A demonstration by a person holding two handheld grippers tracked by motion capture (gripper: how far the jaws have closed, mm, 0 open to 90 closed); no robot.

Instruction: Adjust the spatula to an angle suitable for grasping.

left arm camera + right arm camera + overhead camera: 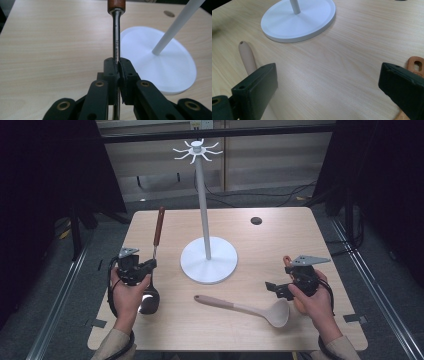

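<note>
Left claw (146,266): black body, grey three-cornered plate on top, black cable looping down beside the wrist. In the left gripper view its linkage arms are matte black with brass-coloured pivot rivets and small dark screw holes; flat black pads (126,75) at the tips.

Right claw (274,289): same black build, grey three-cornered plate with small holes, black cable round the wrist. Pads (258,87) are blocky, dark, with recessed screw holes.

Both forearms wear beige sleeves.
</note>
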